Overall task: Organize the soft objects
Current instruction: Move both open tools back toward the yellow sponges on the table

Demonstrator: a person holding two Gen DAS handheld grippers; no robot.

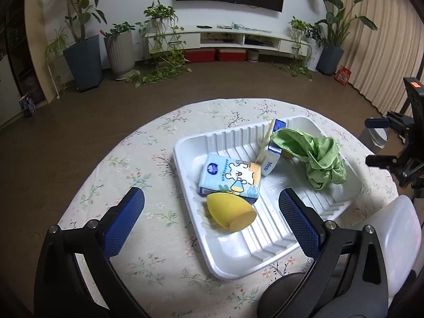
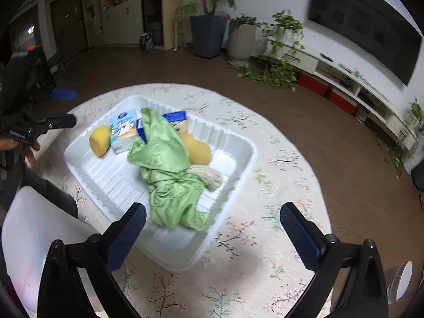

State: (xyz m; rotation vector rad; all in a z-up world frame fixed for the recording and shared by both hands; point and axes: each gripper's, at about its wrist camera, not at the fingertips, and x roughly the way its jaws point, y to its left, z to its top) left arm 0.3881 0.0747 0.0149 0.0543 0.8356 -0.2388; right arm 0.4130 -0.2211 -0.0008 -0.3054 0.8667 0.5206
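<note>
A white ribbed tray (image 1: 267, 254) (image 2: 87, 169) sits on the floral tablecloth. In it lie a crumpled green cloth (image 1: 318, 159) (image 2: 167, 164), a light-blue tissue pack (image 1: 230, 176) (image 2: 123, 129), a tilted blue-and-white tissue box (image 1: 273, 156) (image 2: 175, 118), a yellow sponge (image 1: 230, 212) (image 2: 100, 140), a second yellow sponge (image 2: 200, 148) and a beige knitted piece (image 2: 212, 177). My left gripper (image 1: 212, 217) is open and empty, over the tray's near-left corner. My right gripper (image 2: 212, 234) is open and empty, over the tray's near edge by the cloth.
A translucent white chair back (image 1: 397, 228) (image 2: 39, 233) stands by the table edge. The round table's edge (image 1: 87, 175) drops to a brown floor. Potted plants (image 1: 84, 55) and a TV cabinet (image 1: 228, 39) line the far wall.
</note>
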